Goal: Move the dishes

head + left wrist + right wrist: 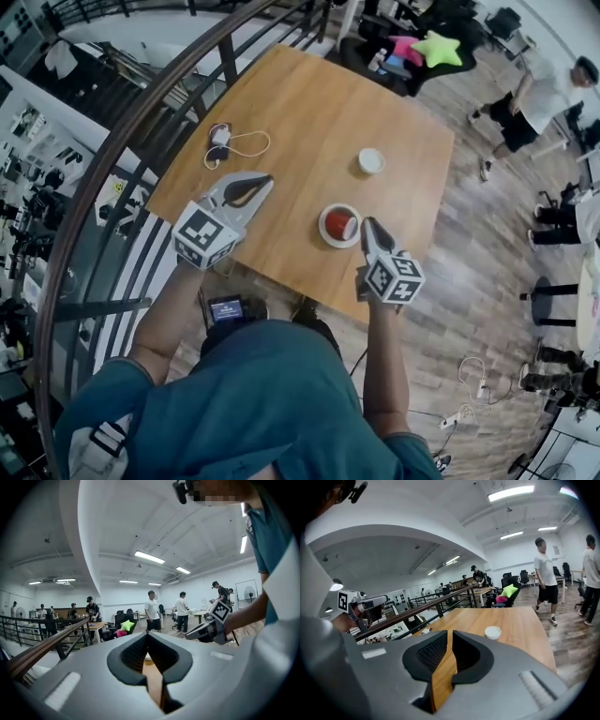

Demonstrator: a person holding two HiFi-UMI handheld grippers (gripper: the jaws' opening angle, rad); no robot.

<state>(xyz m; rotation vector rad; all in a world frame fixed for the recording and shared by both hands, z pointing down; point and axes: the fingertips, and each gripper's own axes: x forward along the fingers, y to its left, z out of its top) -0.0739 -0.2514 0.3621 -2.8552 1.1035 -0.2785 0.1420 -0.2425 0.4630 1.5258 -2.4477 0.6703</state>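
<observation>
- Wooden table (309, 131) lies beneath both grippers.
- Left gripper (265, 178), whose cube bears black-and-white square markers, has its jaws closed together with nothing between them.
- Right gripper (367, 223), marked the same way, has its jaws slightly parted and empty.
- White saucer (336, 243) carrying a red cup (339, 224) sits just beside the right gripper's tips, between the two grippers.
- Small white bowl (371, 160) stands beyond the right gripper, well apart.
</observation>
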